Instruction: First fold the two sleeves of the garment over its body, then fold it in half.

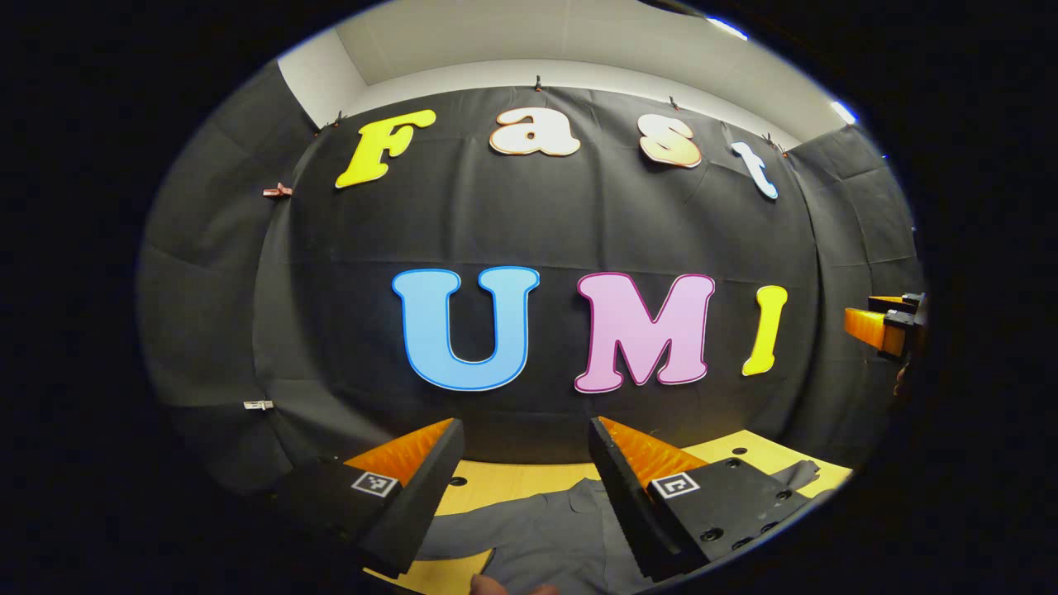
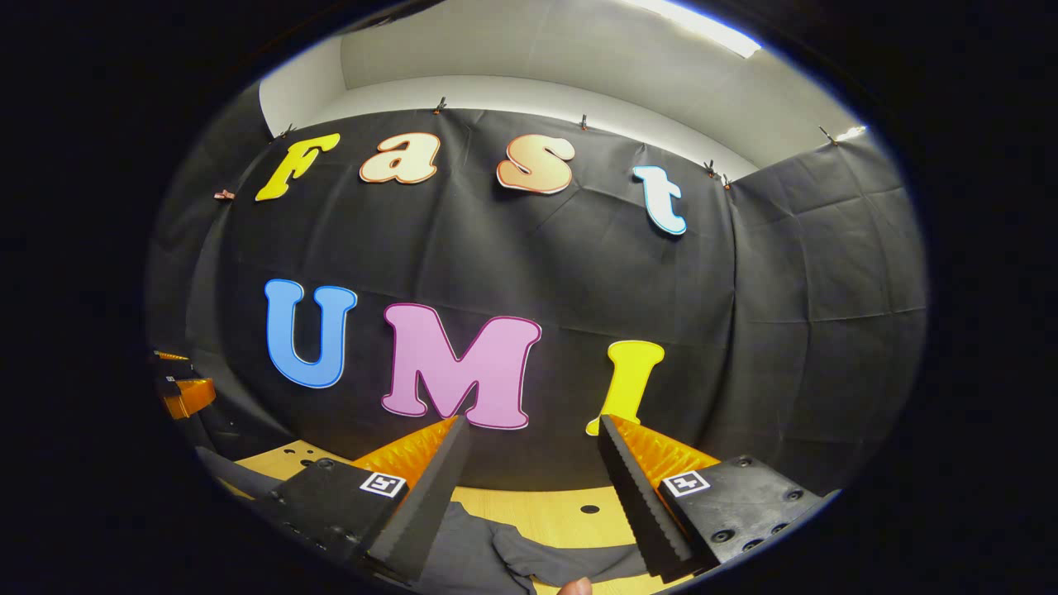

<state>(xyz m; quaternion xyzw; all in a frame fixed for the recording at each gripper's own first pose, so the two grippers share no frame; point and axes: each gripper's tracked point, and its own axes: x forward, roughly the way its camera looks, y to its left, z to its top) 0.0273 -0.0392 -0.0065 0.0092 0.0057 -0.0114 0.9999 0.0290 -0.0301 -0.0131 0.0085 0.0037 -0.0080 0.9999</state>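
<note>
Black cloth [image 1: 579, 231] hangs as the back wall of the booth, with a pale wall and ceiling above it. Below the cloth runs a light wooden table [image 1: 504, 479] with small round holes in its top.

On the table lies the grey garment [image 1: 545, 537], spread flat and wrinkled. In the left gripper view it sits under and between the fingers of the left claw [image 1: 526, 438], and one edge of it reaches toward the table's right side. In the right gripper view the garment [image 2: 512, 558] lies crumpled beneath the right claw [image 2: 533, 434], with more grey cloth trailing to the table's left edge.

Both claws are held above the garment with their fingers spread wide apart, gripping nothing and pointing at the cloth wall.

Each claw can be seen from the other's camera, off at the side and level with the cloth wall: the right one [image 1: 884, 324] and the left one [image 2: 183, 388]. A fingertip [image 2: 574, 587] peeks in at the bottom of the right gripper view.
</note>
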